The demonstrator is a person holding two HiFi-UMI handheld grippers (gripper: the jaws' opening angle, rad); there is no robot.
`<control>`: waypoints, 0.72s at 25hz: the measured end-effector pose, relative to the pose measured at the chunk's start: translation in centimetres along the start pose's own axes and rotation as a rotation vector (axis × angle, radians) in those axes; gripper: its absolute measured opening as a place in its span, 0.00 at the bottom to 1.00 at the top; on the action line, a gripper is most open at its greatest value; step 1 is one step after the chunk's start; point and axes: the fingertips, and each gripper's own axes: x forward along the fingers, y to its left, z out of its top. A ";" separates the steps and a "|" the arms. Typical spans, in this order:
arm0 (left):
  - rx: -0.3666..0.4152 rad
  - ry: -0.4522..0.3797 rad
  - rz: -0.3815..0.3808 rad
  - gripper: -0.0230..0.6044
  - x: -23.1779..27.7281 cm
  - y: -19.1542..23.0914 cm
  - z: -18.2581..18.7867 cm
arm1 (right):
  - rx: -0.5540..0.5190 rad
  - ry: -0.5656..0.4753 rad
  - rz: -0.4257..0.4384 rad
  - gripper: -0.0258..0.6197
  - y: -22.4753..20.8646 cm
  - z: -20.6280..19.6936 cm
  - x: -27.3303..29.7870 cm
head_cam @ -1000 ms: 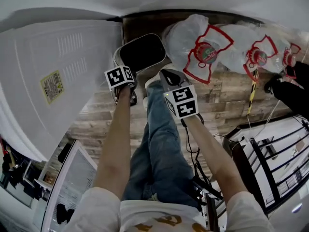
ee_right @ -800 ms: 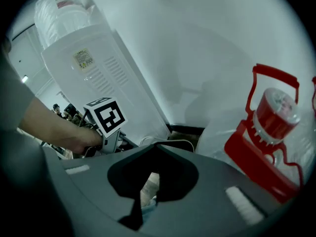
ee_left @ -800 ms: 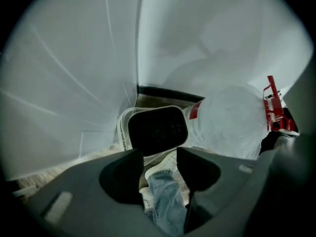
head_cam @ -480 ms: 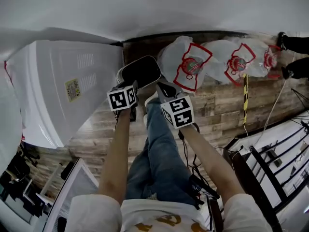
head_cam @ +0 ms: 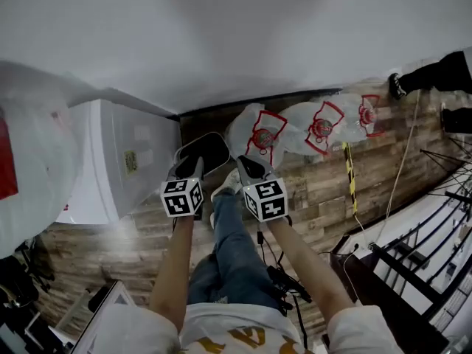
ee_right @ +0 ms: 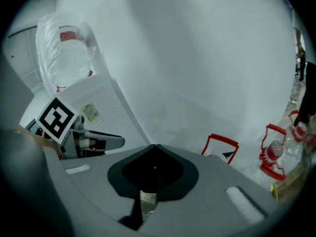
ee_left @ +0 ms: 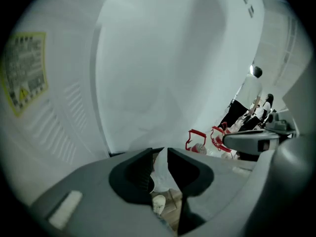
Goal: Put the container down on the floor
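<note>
The container [head_cam: 205, 152], a dark-topped bin with a white rim, stands on the wood floor against the wall, beside a white appliance. Both grippers hang above it, in front of my legs. My left gripper [head_cam: 193, 165] is over the bin's near left edge; in the left gripper view [ee_left: 159, 154] its jaws stand a narrow slit apart, and only the bin's white side and a shoe [ee_left: 159, 204] show through. My right gripper [head_cam: 243, 162] is just right of the bin. In the right gripper view [ee_right: 154, 147] its jaws meet at the tip and hold nothing.
A white appliance [head_cam: 122, 169] stands at the left by the wall. Clear plastic bags with red print [head_cam: 259, 133] lie along the wall to the right. A yellow-black cable [head_cam: 348, 177] crosses the floor. A dark rack [head_cam: 413, 260] fills the right. Another person's feet [head_cam: 424, 76] show far right.
The view has pulled back and tilted up: container, bags and floor look smaller and lower, and more wall shows. Both grippers have stayed side by side near the container.
</note>
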 end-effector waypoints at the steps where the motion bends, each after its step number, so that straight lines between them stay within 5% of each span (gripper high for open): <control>1: 0.017 -0.019 -0.004 0.19 -1.1 -0.5 0.8 | 0.007 -0.014 -0.017 0.08 -0.1 0.7 -1.0; 8: 0.111 -0.127 -0.041 0.19 -8.0 -4.0 6.7 | 0.003 -0.155 -0.088 0.08 0.2 6.8 -7.8; 18: 0.162 -0.331 -0.078 0.05 -19.7 -7.6 12.4 | 0.071 -0.397 -0.126 0.08 4.0 11.8 -19.0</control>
